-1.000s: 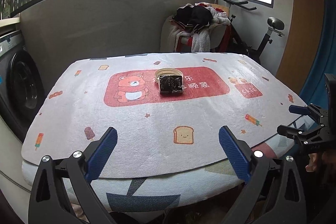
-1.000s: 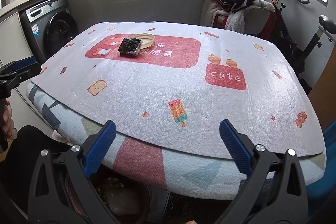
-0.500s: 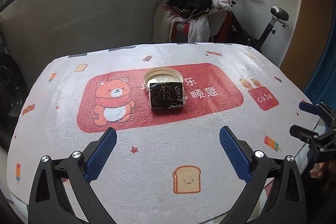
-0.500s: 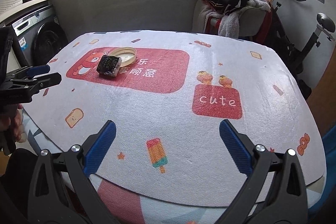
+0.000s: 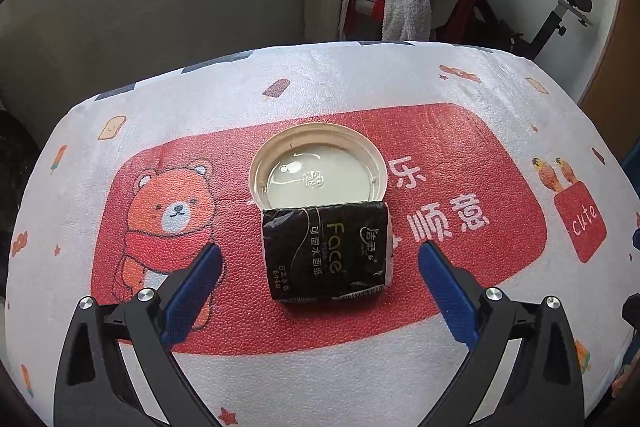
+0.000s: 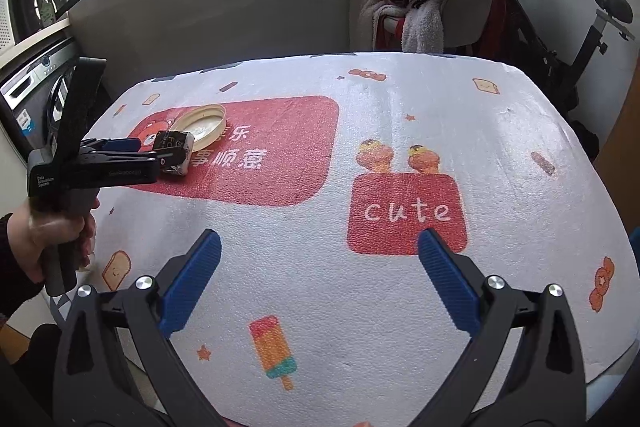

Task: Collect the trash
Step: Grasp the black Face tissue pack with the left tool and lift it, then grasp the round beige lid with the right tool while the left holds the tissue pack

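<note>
Left gripper (image 5: 320, 263) spread wide and empty, flanking the black tissue pack (image 5: 326, 251) overlapping the round lid (image 5: 318, 167) mid-mat (image 5: 320, 367), right gripper (image 6: 320, 259) equally wide, empty, over bare mat near the front edge.

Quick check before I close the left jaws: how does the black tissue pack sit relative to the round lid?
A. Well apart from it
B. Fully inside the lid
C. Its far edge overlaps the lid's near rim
C: the black tissue pack covers the near rim of the round lid.
</note>
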Demonstrator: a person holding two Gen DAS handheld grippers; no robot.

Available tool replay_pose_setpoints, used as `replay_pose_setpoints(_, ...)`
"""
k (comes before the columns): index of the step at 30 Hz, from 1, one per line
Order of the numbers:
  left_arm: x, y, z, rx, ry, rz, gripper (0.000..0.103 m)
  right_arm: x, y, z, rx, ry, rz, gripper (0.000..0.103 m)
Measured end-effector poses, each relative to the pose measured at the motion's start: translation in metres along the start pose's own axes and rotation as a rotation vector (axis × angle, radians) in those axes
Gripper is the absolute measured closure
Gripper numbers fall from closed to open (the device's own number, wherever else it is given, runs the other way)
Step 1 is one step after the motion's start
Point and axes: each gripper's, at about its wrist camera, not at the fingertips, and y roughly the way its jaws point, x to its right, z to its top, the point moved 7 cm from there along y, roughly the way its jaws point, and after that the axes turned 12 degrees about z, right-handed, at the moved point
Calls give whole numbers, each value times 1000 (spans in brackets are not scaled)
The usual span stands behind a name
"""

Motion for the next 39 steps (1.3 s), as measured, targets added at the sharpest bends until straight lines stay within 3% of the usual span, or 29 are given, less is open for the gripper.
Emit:
replay_pose_setpoints(2, 1, 8, 1, -22, -5, 0, 13, 2, 3, 0, -9, 1, -3, 6)
replay_pose_setpoints(3, 1, 11, 1, -35, -8, -7, 21, 3, 4, 0, -12, -1, -6, 6)
replay_pose_setpoints(4, 0, 13, -1, -56, -11, -21, 40, 3, 5, 1, -15, -3, -8, 6)
replay_pose_setpoints(5, -1, 14, -2, -72, -26, -37, 42, 3, 5, 2, -16, -5, -9, 6)
replay_pose_setpoints(10, -15, -5, -11, -50, -68, -107, 43, -6, 13, 12, -20, -14, 12, 6)
replay_pose_setpoints(13, -31, -25, -16, -16, -98, -136, 43, -26, 24, 24, -34, -89, 12, 6)
replay_pose_setpoints(19, -83, -50, -36, 18, -169, -121, 43, -87, 70, 59, -81, -189, 165, 6)
replay_pose_setpoints(24, -124, -62, -59, 36, -219, -91, 43, -115, 135, 73, -188, -164, 197, 6)
replay_pose_setpoints(32, -155, -71, -90, 52, -327, -107, 43, -119, 212, 96, -266, -15, 138, 6)
replay_pose_setpoints(39, -162, -76, -99, 64, -363, -127, 43, -138, 239, 102, -290, -49, 89, 6)
